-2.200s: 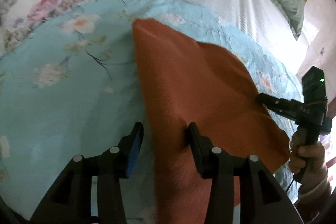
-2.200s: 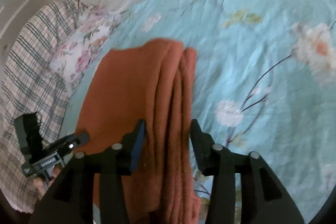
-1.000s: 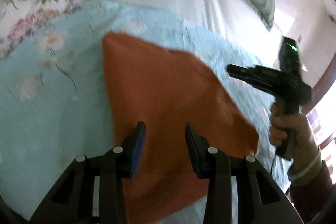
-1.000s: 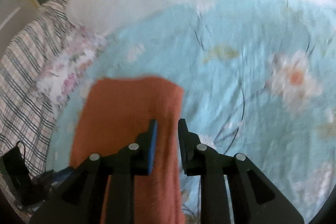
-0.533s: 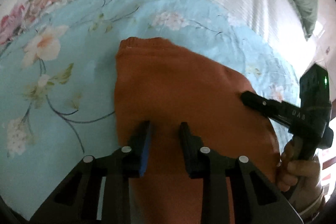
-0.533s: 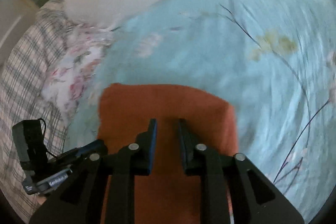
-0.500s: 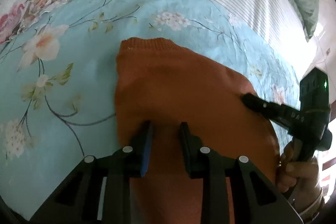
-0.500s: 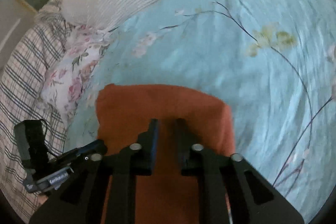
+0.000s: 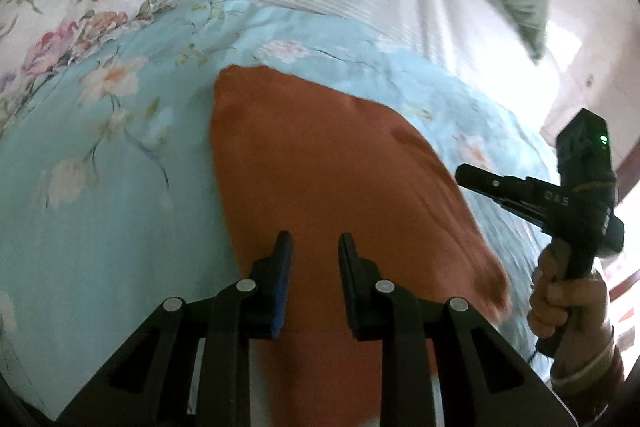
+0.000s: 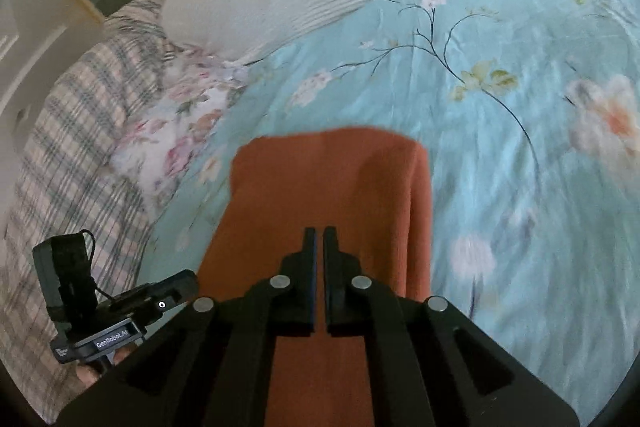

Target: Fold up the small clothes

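A folded rust-orange garment (image 9: 320, 179) lies on the blue floral bedspread (image 9: 100, 187). Above it, the left gripper (image 9: 315, 247) hangs parted and empty; the right gripper (image 10: 319, 239) is pinched nearly closed, gripping nothing.

Orange garment (image 9: 328, 163): matt knit cloth. Floral bedspread (image 10: 500, 155): smooth, faintly creased fabric.

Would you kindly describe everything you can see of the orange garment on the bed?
The orange garment is a rust-orange knit, soft and fuzzy-looking, lying folded into a rough rectangle on the light blue floral bedspread. In the right wrist view, stacked layers show along its right edge. The left gripper is above it with fingers apart; the right gripper is nearly closed over its middle. Whether either touches the cloth is unclear.
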`<state>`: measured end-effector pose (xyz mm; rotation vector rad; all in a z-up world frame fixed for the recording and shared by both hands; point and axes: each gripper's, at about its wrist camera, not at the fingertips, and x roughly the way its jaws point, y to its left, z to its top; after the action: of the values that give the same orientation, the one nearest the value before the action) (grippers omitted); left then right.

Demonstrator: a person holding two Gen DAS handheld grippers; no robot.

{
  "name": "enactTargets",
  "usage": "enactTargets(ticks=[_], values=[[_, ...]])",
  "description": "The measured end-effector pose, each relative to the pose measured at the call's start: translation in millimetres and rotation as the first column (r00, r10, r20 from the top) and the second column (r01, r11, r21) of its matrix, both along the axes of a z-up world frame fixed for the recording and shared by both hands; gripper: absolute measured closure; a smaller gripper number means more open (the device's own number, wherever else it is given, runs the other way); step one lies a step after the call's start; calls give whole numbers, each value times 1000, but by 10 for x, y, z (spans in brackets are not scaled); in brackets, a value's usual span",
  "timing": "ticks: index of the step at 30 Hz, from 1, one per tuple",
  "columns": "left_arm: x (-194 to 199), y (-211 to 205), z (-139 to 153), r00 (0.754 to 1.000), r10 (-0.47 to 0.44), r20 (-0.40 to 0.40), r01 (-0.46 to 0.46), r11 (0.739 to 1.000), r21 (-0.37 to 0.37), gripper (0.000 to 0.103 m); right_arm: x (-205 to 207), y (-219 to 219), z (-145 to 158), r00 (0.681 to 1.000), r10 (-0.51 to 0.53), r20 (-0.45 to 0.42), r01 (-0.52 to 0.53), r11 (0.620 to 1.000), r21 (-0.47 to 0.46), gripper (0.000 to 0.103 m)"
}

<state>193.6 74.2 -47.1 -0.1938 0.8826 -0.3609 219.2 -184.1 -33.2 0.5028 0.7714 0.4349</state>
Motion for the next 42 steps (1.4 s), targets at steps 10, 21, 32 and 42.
enactTargets(ticks=[10,21,32,42], values=[[-684,-55,-341,999,6,-41,-4,999,53,80,-528,-113,-510,997,-51,-54,47,997,-64,100],[-927,-145,-362,996,84,-9,-83,991,101,74,-807,-32,-484,996,-74,-45,67,988,-141,100],[-1280,-146,-283,986,167,20,-168,972,167,33,-1214,-22,-376,997,-78,-30,71,980,-188,98],[-1560,-60,-313,981,191,22,-191,960,204,18,-1690,11,-315,996,-68,62,81,967,-243,12]])
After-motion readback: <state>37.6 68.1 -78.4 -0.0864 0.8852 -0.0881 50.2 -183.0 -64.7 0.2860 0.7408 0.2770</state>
